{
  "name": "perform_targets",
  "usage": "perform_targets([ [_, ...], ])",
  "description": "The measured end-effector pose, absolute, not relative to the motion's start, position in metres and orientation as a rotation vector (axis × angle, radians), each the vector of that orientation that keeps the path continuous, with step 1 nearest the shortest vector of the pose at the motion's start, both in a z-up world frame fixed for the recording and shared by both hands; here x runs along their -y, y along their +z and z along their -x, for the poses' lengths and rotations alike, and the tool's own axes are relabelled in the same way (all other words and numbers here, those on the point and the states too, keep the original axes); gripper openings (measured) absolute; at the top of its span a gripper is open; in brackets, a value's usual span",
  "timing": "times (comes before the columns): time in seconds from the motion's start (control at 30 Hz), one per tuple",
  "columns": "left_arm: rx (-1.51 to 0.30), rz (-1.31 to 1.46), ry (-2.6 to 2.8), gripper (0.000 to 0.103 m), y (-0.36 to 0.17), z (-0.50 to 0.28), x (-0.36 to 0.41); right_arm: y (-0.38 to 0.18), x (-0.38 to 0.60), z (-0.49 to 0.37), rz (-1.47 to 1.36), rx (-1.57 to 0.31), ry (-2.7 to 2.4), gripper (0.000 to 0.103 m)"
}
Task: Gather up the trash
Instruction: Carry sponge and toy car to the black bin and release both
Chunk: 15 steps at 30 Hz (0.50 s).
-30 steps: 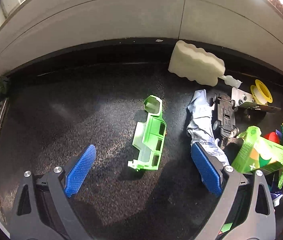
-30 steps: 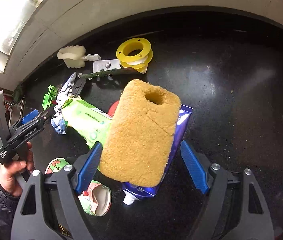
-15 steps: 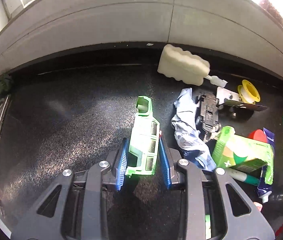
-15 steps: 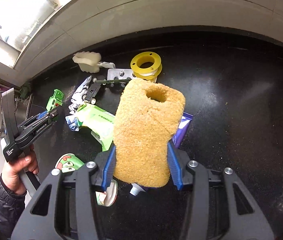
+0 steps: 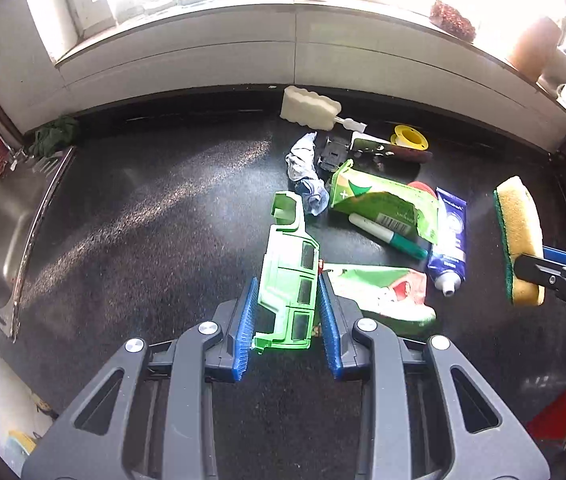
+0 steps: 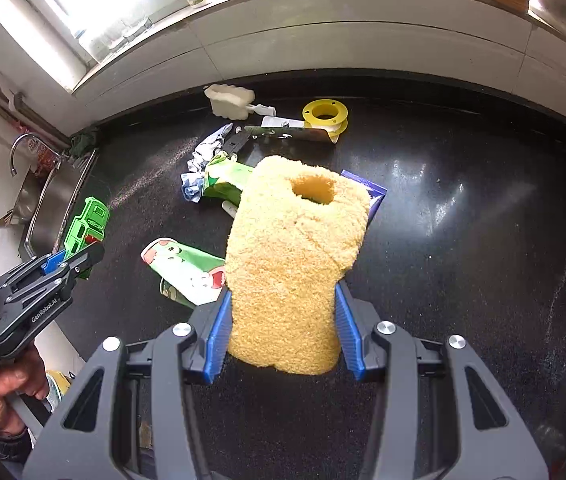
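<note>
Both tools are now lifting clear of the surface (image 5: pixel 131 216) with their loads; a second ago both were standing wide and low over the litter, nothing gripped. Left tool (image 5: pixel 287 322) is clamping narrow on the green toy truck shell (image 5: pixel 291 272), pads pressing both flanks, shell sticking out forward and hanging above the surface. Right tool (image 6: pixel 283 330) is squeezing the yellow sponge (image 6: pixel 295 264) at its lower end, foam bulging above the pads, hole at the far end. Seen from the left wrist, that sponge is showing its green scrub side.

For carrying well: keeping both grips steady, since the shell is thin and held at one end only, so it is likely to pivot; going up before going sideways.

Remaining litter is lying in a cluster: crumpled wrapper (image 5: pixel 305 172), green carton (image 5: pixel 383 204), marker (image 5: pixel 389 236), blue tube (image 5: pixel 449 240), flattened pouch (image 5: pixel 379 294), yellow spool (image 6: pixel 325 114). Sink (image 5: pixel 7 220) is sitting at the left edge. No bin is showing in either view.
</note>
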<state>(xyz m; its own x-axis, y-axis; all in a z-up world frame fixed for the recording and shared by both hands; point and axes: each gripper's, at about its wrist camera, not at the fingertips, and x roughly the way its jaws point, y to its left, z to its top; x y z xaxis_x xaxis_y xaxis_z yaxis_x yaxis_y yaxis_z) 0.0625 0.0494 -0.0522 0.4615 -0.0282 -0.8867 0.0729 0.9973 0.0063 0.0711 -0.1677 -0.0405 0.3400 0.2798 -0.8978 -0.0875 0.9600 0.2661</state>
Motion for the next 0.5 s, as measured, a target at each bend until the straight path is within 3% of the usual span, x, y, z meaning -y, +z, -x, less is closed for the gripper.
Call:
perform_targets([
  [0.5, -1.037, 0.018, 0.056, 0.029, -0.028, 0.011, -0.08, -0.015, 0.119, -0.038, -0.052, -1.142, 0.384, 0.047],
])
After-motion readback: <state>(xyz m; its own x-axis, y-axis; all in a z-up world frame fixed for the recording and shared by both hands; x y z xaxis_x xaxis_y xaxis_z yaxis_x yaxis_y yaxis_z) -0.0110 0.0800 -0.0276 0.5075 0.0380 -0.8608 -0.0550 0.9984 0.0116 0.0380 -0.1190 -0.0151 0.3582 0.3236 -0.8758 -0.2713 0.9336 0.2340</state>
